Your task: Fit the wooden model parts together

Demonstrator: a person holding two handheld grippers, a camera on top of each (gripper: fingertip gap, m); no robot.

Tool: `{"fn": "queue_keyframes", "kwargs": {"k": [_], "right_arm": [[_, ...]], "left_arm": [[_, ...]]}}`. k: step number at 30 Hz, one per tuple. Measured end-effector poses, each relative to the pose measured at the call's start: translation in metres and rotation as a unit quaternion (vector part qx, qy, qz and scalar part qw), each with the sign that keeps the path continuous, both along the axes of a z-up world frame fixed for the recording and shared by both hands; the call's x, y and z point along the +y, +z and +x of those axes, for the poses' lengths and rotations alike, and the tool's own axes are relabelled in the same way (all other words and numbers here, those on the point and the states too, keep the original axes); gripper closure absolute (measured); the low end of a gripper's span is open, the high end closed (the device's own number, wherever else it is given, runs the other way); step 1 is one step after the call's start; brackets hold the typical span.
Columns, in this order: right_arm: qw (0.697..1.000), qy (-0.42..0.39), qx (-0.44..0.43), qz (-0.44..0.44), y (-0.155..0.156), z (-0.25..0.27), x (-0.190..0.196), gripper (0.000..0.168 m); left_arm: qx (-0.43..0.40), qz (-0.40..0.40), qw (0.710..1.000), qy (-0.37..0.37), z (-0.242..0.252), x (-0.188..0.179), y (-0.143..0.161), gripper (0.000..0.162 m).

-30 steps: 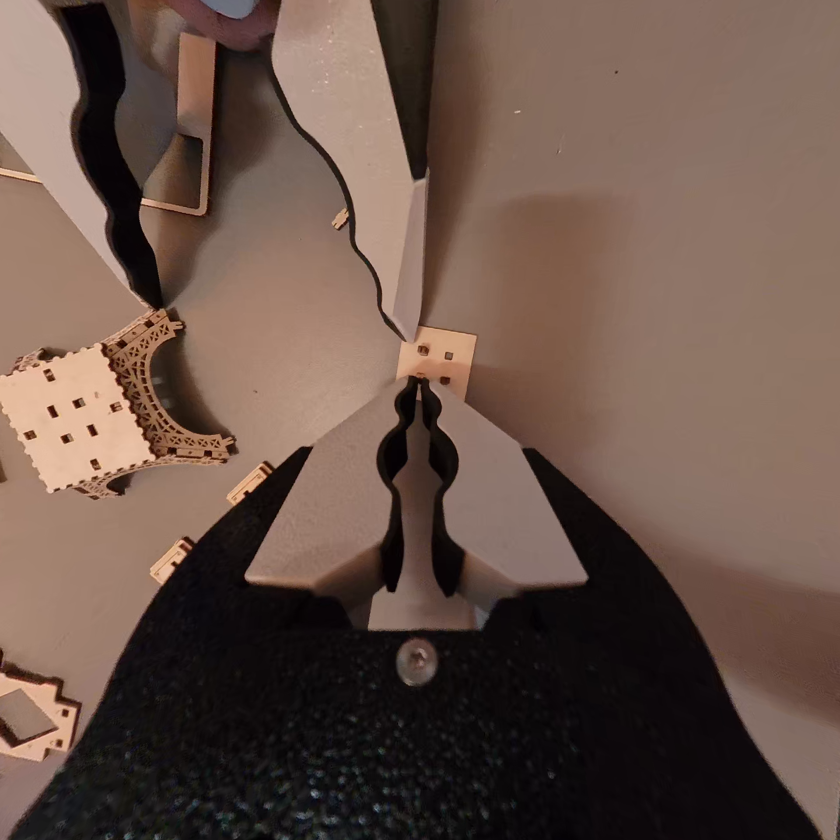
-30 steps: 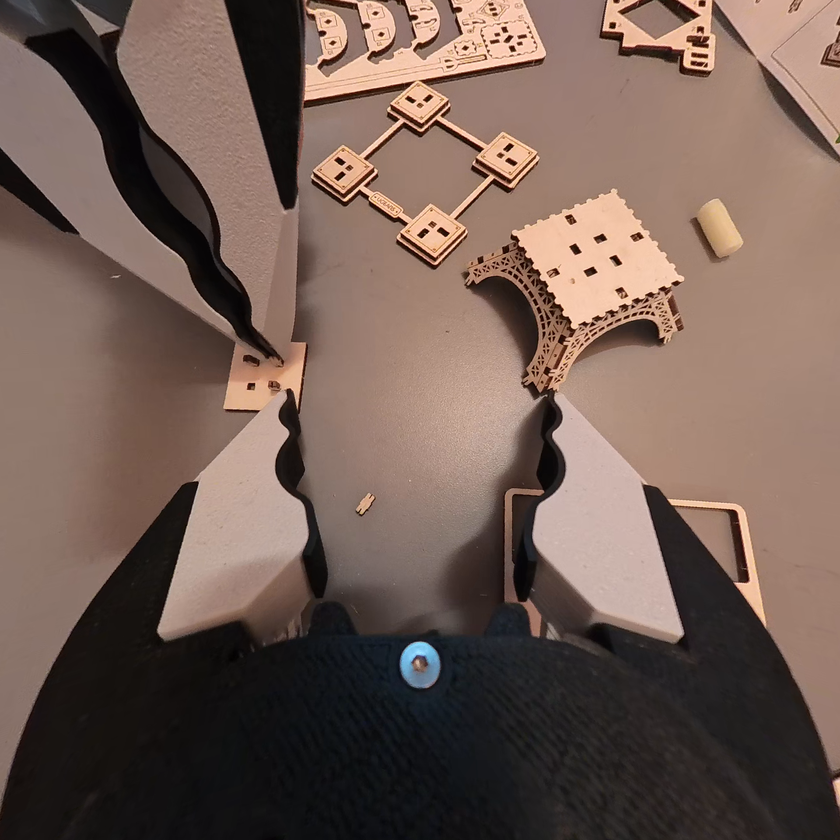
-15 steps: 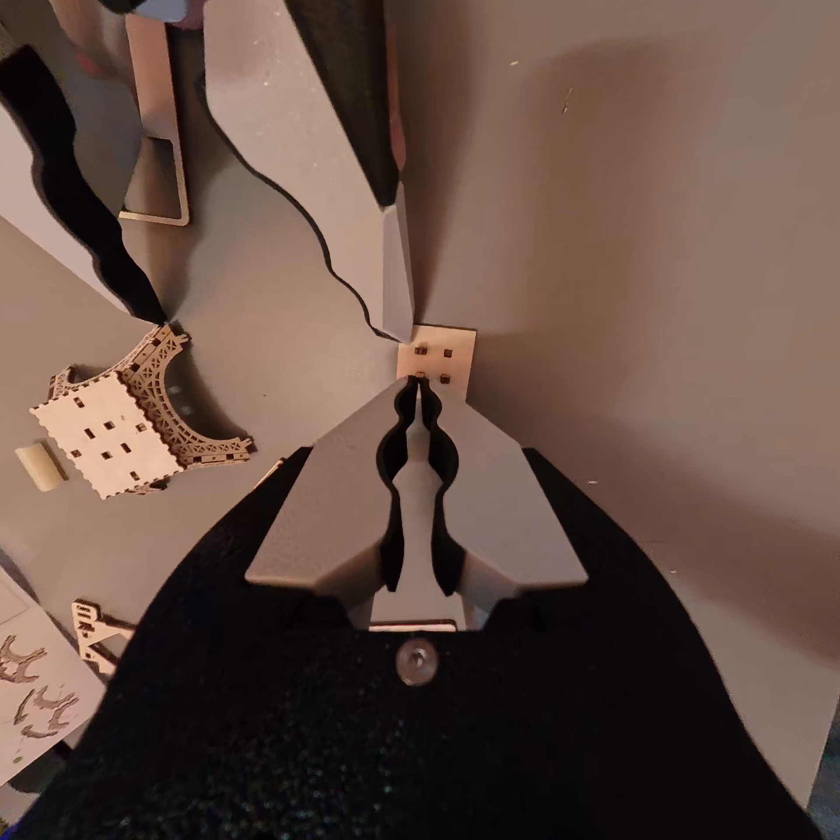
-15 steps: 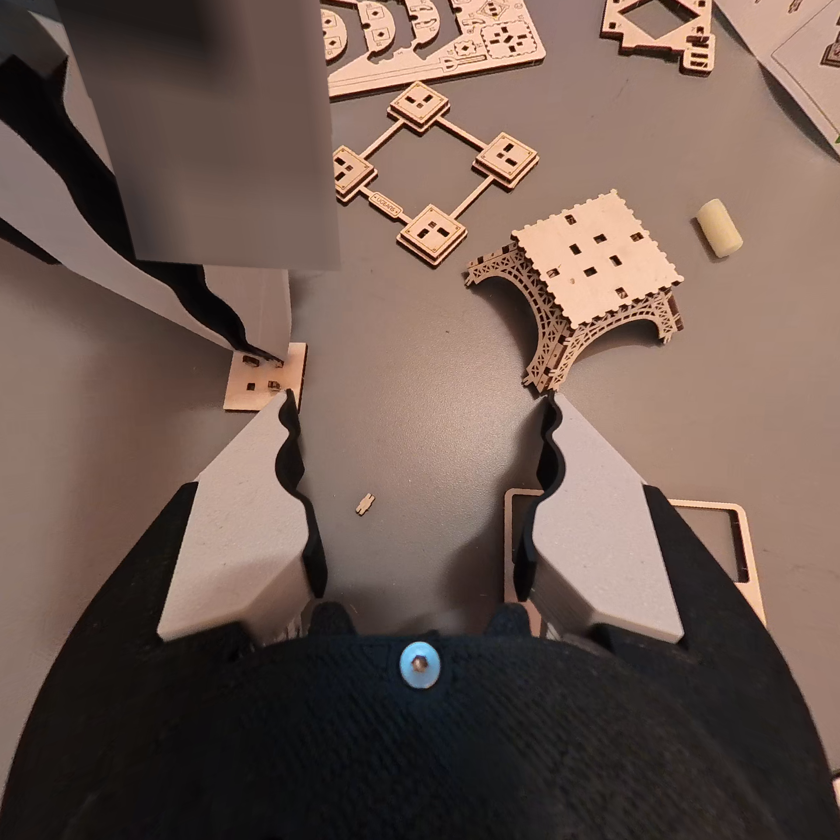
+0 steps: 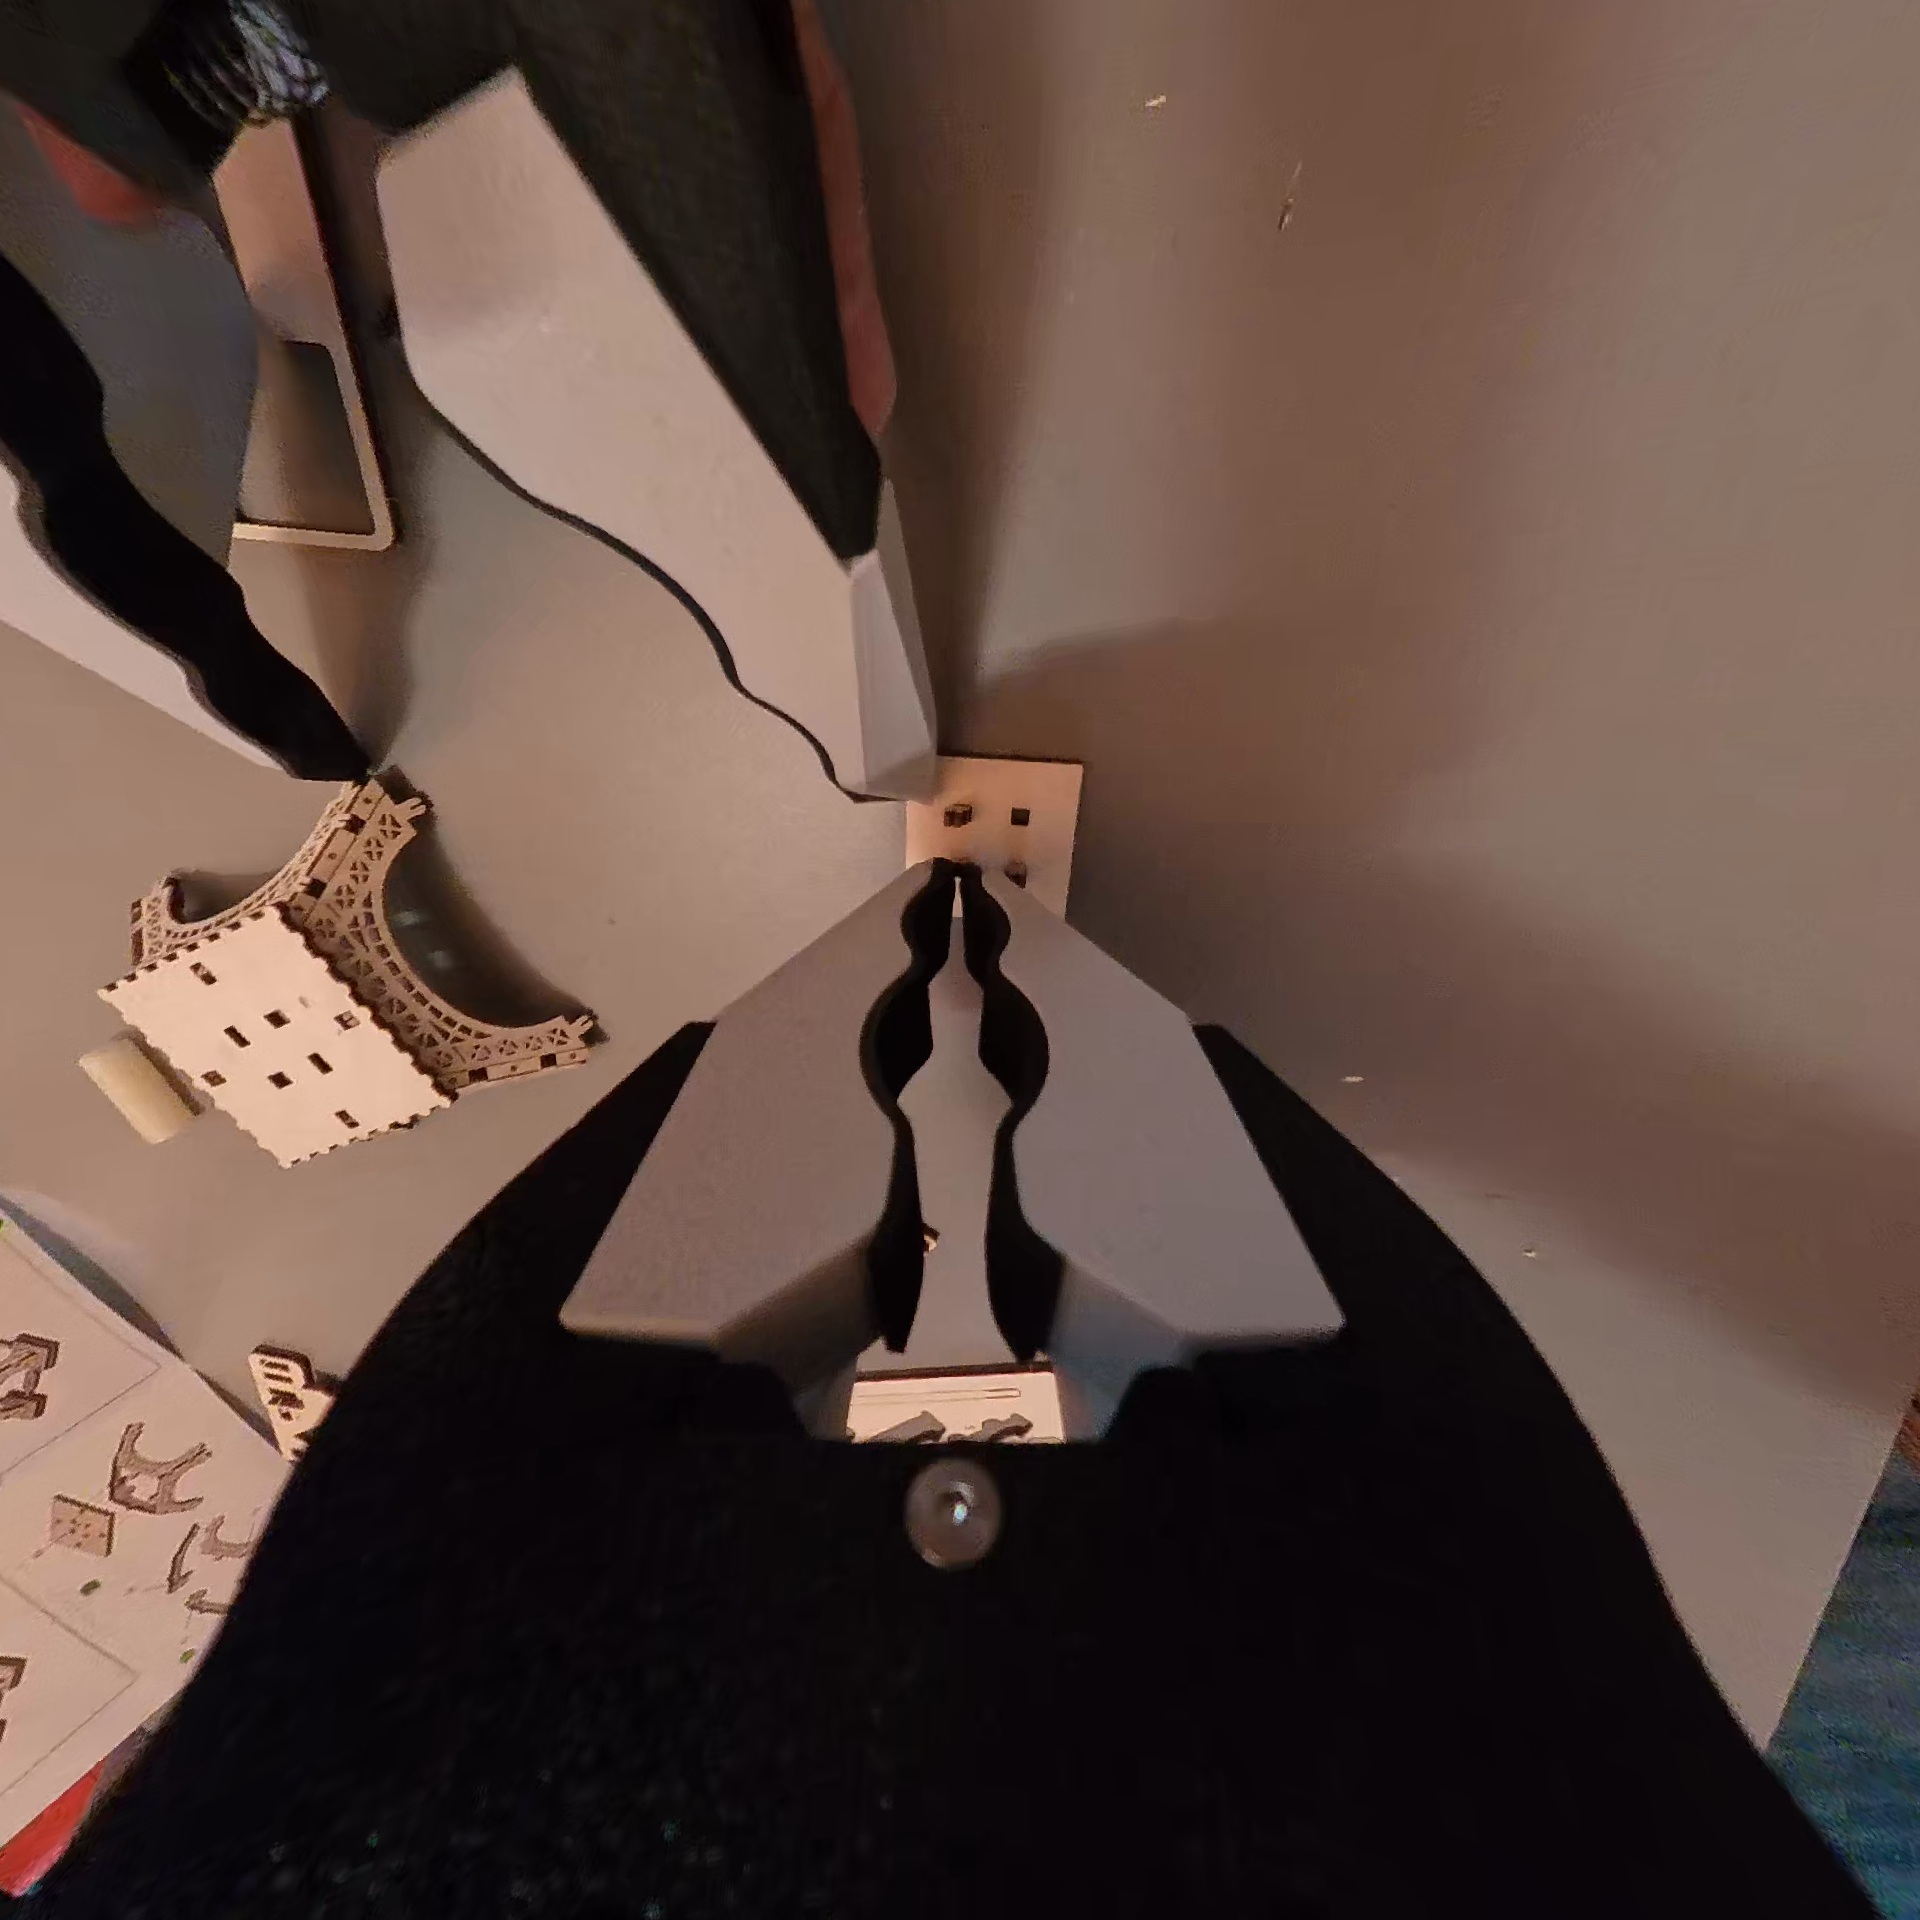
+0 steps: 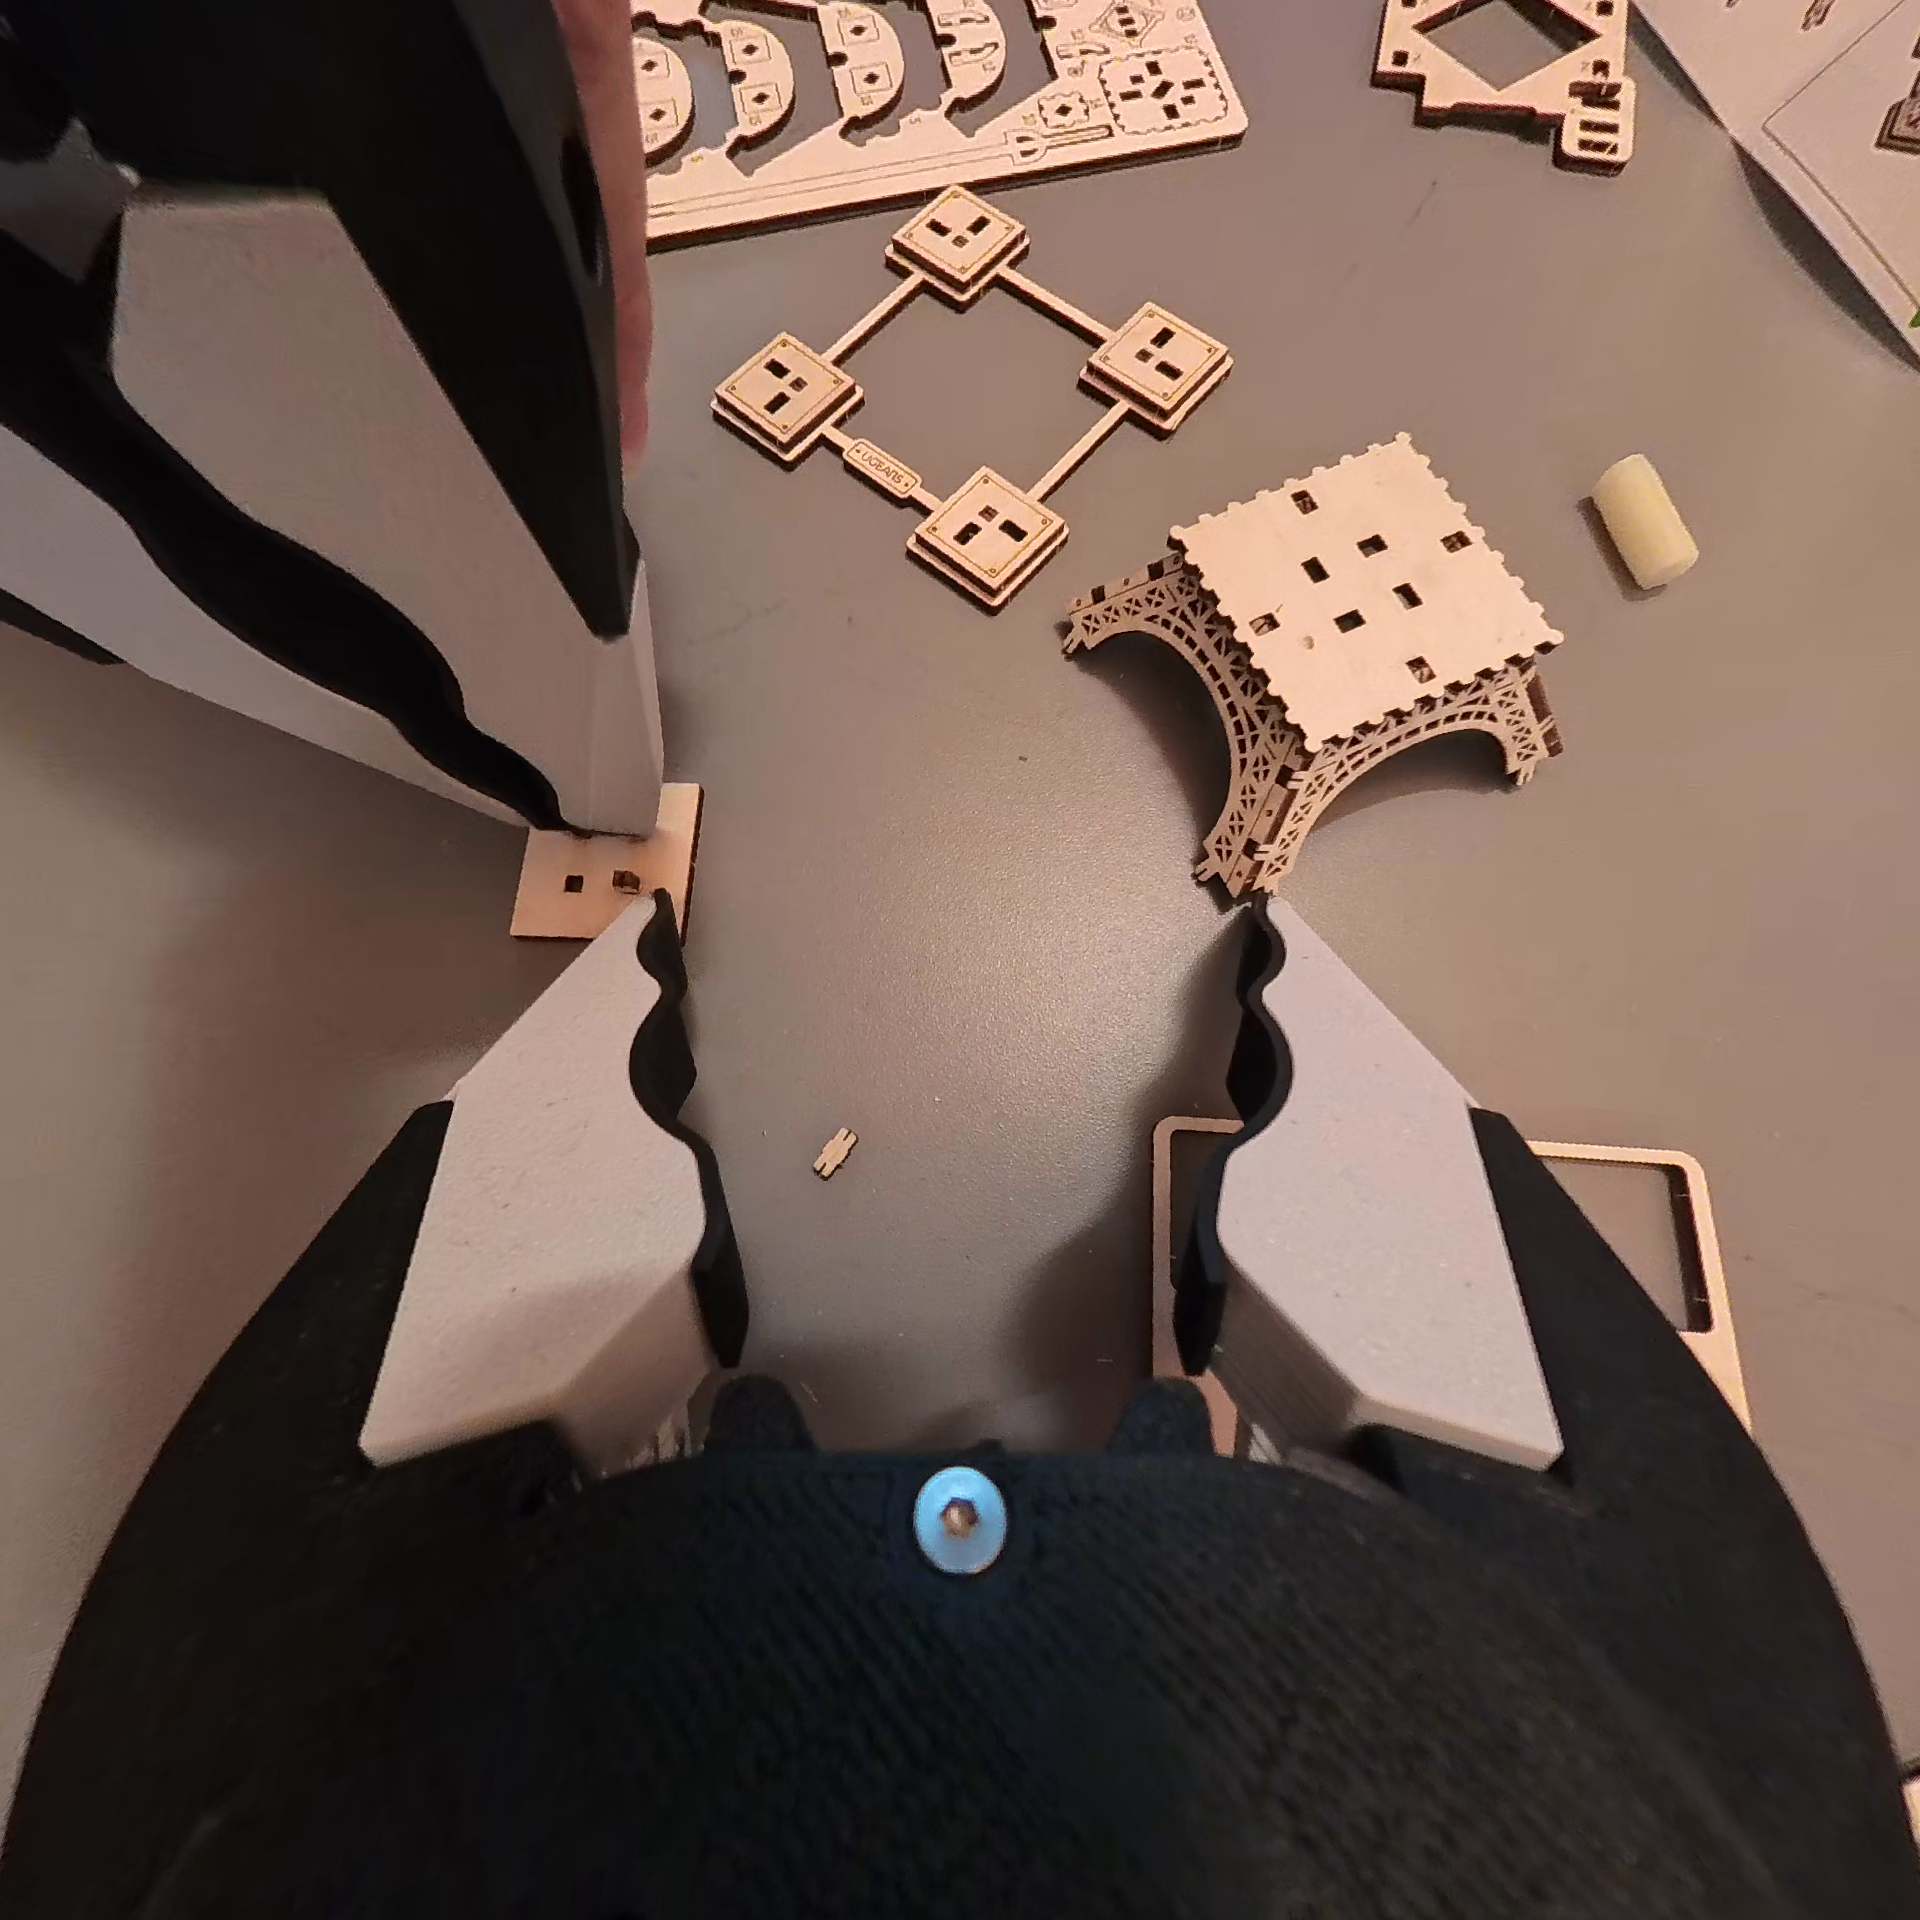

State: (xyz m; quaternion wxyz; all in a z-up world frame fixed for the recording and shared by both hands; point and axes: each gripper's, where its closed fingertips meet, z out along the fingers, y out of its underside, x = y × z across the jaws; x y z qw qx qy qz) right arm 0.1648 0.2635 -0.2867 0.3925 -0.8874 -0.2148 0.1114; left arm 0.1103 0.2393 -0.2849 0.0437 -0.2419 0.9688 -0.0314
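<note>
A small square wooden plate (image 5: 1023,821) with small holes lies flat on the grey table. My left gripper (image 5: 956,873) is shut, its tips pressing down on the plate's near holes; I see nothing between them. In the right wrist view the left gripper (image 6: 582,821) stands steeply on the same plate (image 6: 613,883). My right gripper (image 6: 961,920) is open and empty, low over the table, its left fingertip (image 6: 665,914) at the plate's corner and its right one just short of the assembled lattice tower base (image 6: 1351,613). The tower base also shows in the left wrist view (image 5: 301,1049).
A square frame with four corner pads (image 6: 971,395), a punched parts sheet (image 6: 935,114), a cut-out part (image 6: 1507,73), a pale wax cylinder (image 6: 1647,540), a tiny peg (image 6: 834,1153) and an empty rectangular frame (image 6: 1694,1247) lie around. Instruction sheets (image 5: 94,1507) lie nearby. The table edge (image 5: 1818,1558) is at lower right.
The left gripper has swung and tilted steeper while its tips stay on the small plate. The right gripper, the plate and the tower base have not moved.
</note>
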Motion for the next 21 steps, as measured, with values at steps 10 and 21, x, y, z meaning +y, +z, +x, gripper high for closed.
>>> {"fn": "queue_keyframes", "kwargs": {"k": [10, 21], "right_arm": [[1.000, 0.000, 0.000, 0.000, 0.0000, -0.0001, 0.0000, 0.063], [1.000, 0.000, 0.000, 0.000, 0.0000, -0.0001, 0.0001, 0.063]], "left_arm": [[0.001, -0.013, 1.000, 0.005, 0.0000, -0.0004, 0.0001, 0.162], [-0.016, -0.046, 0.999, 0.021, -0.0003, -0.0006, 0.0005, 0.162]]}}
